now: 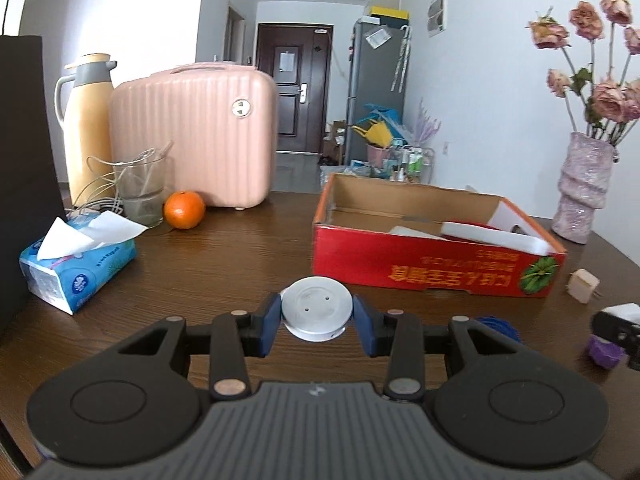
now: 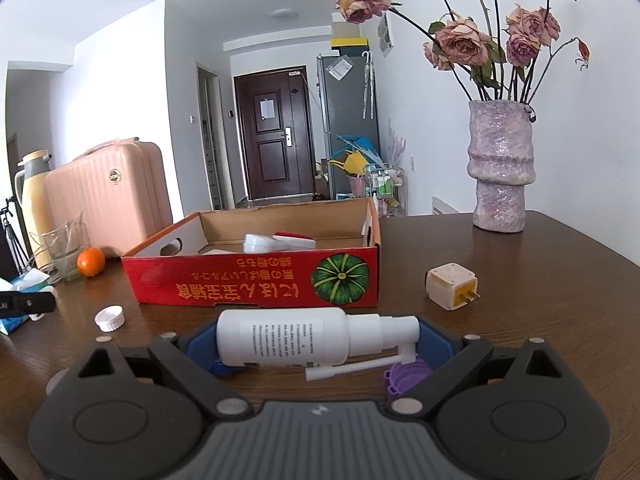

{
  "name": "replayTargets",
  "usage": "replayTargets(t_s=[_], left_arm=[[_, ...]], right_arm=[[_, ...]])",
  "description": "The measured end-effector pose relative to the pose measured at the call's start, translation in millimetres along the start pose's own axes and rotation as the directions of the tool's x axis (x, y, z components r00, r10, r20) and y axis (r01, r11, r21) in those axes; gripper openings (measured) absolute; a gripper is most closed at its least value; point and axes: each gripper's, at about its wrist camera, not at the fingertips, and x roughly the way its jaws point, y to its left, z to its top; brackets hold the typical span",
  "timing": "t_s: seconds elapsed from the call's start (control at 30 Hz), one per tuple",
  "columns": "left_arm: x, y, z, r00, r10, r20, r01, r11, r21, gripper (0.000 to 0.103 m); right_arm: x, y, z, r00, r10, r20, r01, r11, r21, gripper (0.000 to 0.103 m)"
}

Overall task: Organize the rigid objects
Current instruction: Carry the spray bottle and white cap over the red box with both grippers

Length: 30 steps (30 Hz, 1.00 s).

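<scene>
blue pads of the left gripper [image 1: 317, 318] clamp a round silver disc [image 1: 316, 307] above the wooden table [image 1: 240, 256], short of the red box [image 1: 432, 266]. right gripper [image 2: 318, 346] squeezes a white spray bottle [image 2: 288, 336] lengthwise.

A home: an entrance door [image 1: 294, 88], a fridge [image 1: 376, 84], a pink suitcase [image 1: 196, 132] and a vase [image 2: 500, 166] of dried roses on the wooden tabletop [image 1: 240, 248].

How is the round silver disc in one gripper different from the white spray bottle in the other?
The flat round silver metal disc is squat and grey; the white plastic spray bottle is long and labelled, with a nozzle tube. The disc is pinched across its rim by the left gripper; the bottle lies sideways between the fingers of the right gripper. Both are in front of the red cardboard box.
</scene>
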Motion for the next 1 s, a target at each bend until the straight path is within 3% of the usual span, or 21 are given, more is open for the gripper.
replayTargets(t_s=[0.47, 1.0], left_arm=[[-14, -34, 4, 0.998, -0.069, 0.001, 0.069, 0.997, 0.041, 0.040], [-9, -58, 53, 0.993, -0.091, 0.071, 0.088, 0.995, 0.045, 0.040]], right_arm=[[-17, 26, 8, 0.998, 0.044, 0.044, -0.045, 0.999, 0.007, 0.097], [-5, 40, 56, 0.992, -0.025, 0.128, 0.025, 1.000, 0.001, 0.097]])
